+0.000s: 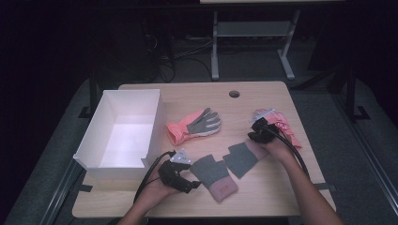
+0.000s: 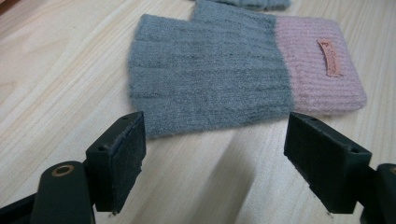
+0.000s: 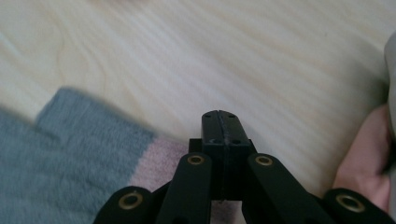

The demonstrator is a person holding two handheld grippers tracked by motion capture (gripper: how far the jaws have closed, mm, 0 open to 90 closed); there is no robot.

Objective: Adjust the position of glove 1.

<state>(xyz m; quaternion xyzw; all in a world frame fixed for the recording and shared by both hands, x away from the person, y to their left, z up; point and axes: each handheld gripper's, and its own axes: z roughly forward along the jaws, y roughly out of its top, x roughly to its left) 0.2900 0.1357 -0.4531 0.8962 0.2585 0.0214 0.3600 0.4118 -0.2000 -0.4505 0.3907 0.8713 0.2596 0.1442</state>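
Left tongs [image 2: 215, 163] held low with jaws wide; right tongs [image 3: 220, 122] pressed closed.

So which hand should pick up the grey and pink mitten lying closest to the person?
Probably left. The left gripper sits open right beside that grey-and-pink mitten, jaws facing it. The right gripper is shut over by the other mitten.

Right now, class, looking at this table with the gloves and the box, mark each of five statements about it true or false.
1. The white box holds a glove. False: it is empty.
2. The left hand-held gripper has its jaws open. True.
3. The right hand-held gripper has its jaws wide apart. False: they are shut together.
4. The grey fingerless glove with a pink cuff lies flat on the table. True.
5. The pink and grey glove lies inside the box. False: it lies on the table beside it.
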